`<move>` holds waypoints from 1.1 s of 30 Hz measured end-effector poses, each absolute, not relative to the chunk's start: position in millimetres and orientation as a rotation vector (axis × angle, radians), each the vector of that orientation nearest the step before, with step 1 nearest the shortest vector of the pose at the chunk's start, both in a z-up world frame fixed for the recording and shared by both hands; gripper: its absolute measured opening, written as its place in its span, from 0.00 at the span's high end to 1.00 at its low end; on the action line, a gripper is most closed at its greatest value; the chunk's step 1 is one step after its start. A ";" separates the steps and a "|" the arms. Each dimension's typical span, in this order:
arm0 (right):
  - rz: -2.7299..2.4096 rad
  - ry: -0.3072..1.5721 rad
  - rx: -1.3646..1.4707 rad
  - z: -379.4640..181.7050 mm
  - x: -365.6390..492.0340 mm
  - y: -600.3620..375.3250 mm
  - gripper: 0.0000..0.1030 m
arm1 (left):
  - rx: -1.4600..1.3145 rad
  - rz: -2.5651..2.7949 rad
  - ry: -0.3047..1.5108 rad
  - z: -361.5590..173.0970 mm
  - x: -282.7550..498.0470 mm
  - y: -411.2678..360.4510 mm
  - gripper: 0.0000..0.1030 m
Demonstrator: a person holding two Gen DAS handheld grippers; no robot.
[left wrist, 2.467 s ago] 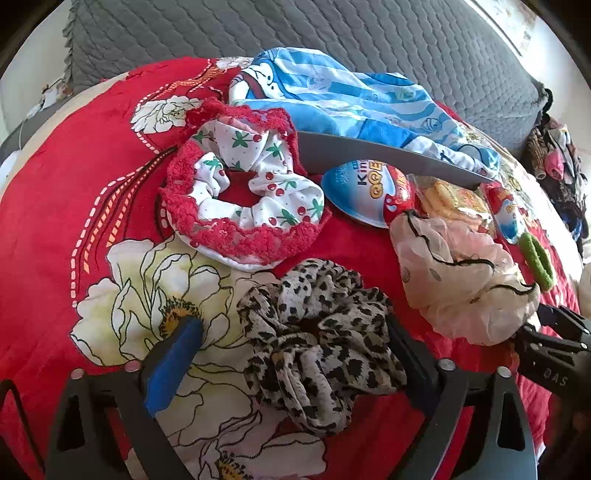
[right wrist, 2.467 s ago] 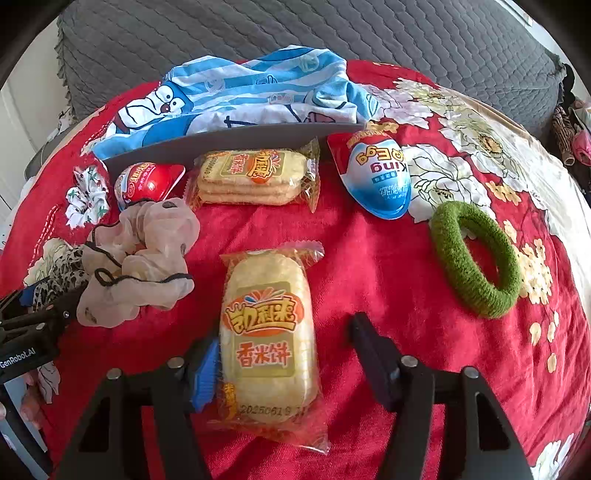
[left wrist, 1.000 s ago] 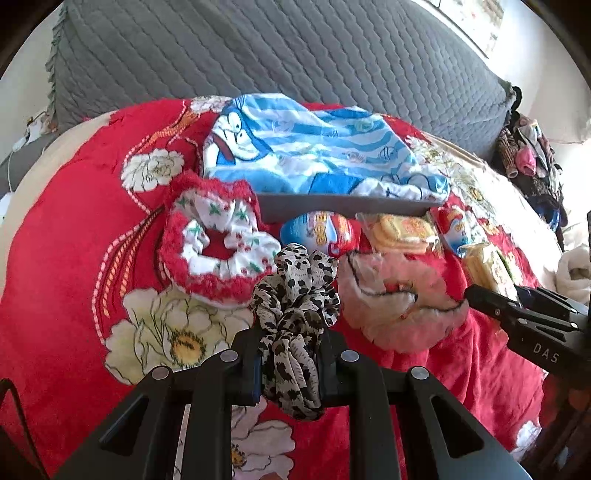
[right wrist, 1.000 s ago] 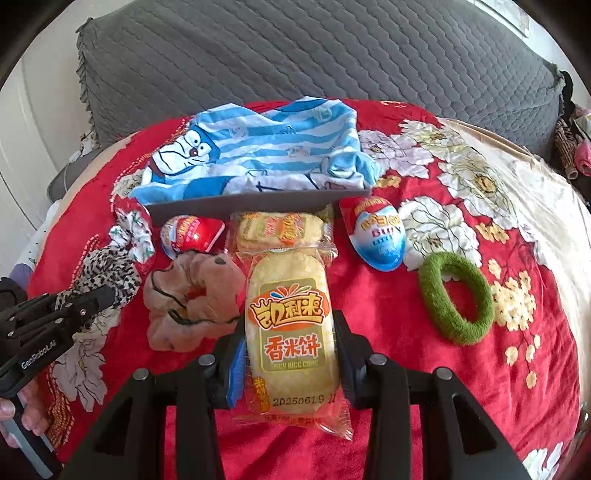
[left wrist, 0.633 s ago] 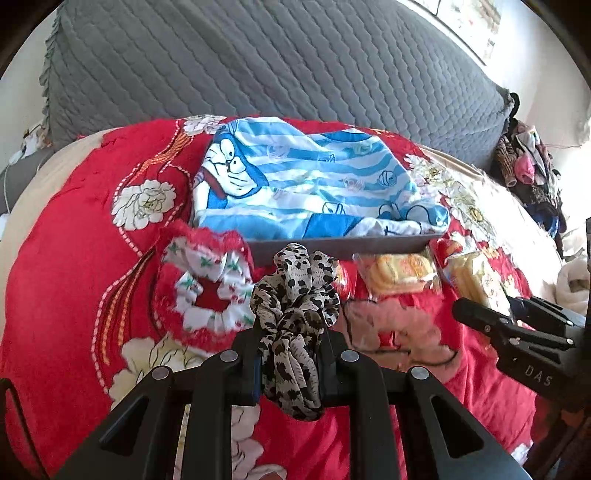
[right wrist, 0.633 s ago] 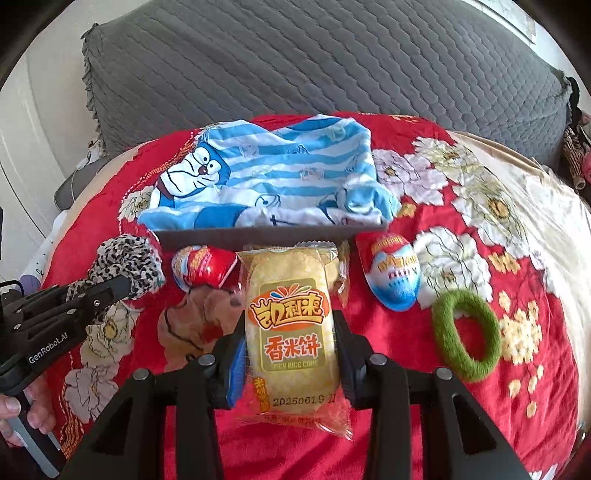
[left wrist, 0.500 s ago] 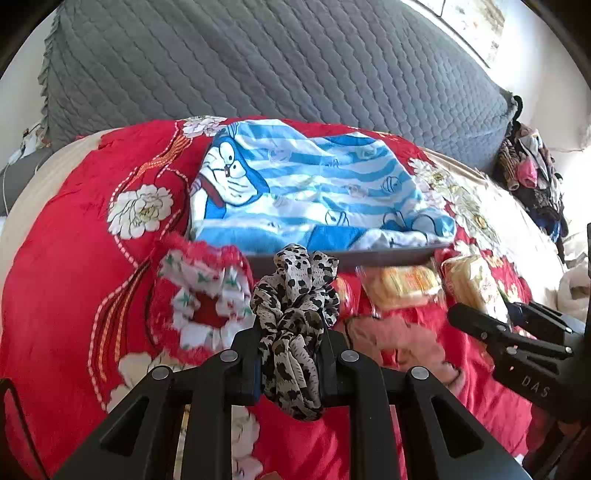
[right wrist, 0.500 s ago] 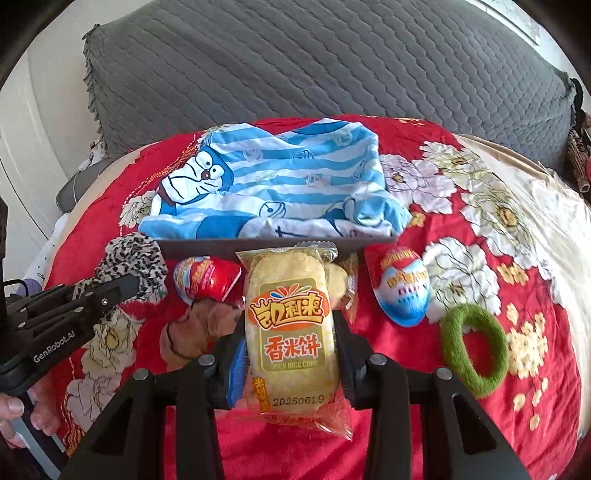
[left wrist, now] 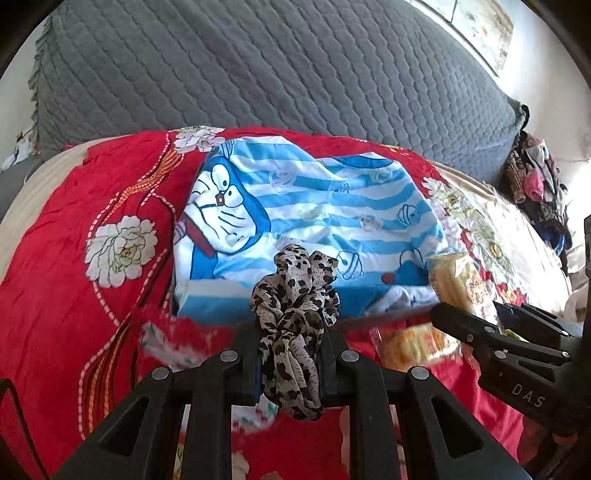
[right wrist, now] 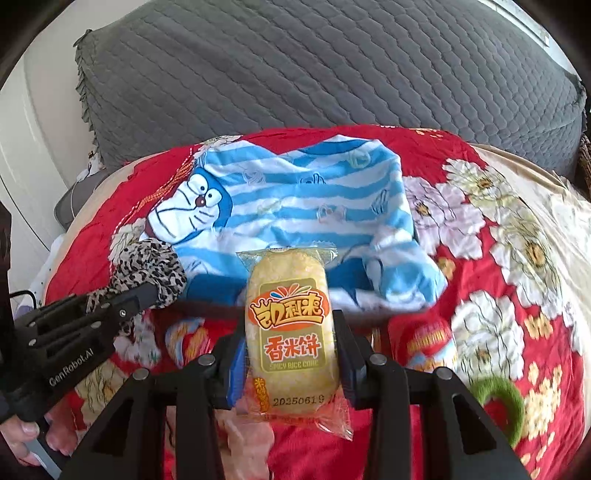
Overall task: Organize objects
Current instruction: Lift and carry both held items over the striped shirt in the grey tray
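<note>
A grey quilted cushion (left wrist: 258, 74) fills the back of both views, with a red flowered bedspread (left wrist: 55, 277) spread in front of it; pale cream cloth edges the bedspread on the right. On the bedspread lies a blue-and-white striped cartoon shirt (left wrist: 314, 206), its near edge along a dark grey bar (right wrist: 207, 308).

The left gripper (left wrist: 291, 354) is clamped on a leopard-print scrunchie (left wrist: 295, 310), held up in front of the shirt. The right gripper (right wrist: 290, 350) is clamped on a yellow packet of rice cake (right wrist: 291, 332), also raised before the shirt, its printed label facing the camera.

Only the left wrist view shows a heap of clothes (left wrist: 535, 184) at the far right and a framed picture (left wrist: 480, 22) on the wall above, plus a blurred red-and-white scrunchie (left wrist: 173, 336) below the shirt. Only the right wrist view shows a green hair ring (right wrist: 502, 406) at the lower right, a blurred red egg-shaped packet (right wrist: 428, 343) near it, a white wall (right wrist: 33, 147) at left, and a hand (right wrist: 22, 439) gripping the left tool's handle.
</note>
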State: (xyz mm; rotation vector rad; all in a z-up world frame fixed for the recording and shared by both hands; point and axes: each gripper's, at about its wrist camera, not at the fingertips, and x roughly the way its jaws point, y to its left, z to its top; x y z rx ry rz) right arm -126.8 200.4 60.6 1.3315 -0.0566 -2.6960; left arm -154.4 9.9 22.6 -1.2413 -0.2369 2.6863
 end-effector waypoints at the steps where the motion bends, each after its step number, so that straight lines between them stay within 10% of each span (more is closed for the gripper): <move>1: -2.695 -0.060 1.328 61.1 -131.6 199.5 0.60 | -1.239 2.692 -0.241 22.5 -157.8 9.9 0.80; 33: -2.648 -0.050 1.390 35.2 -236.9 196.3 0.60 | -1.267 2.715 -0.190 -1.1 -256.0 23.7 0.79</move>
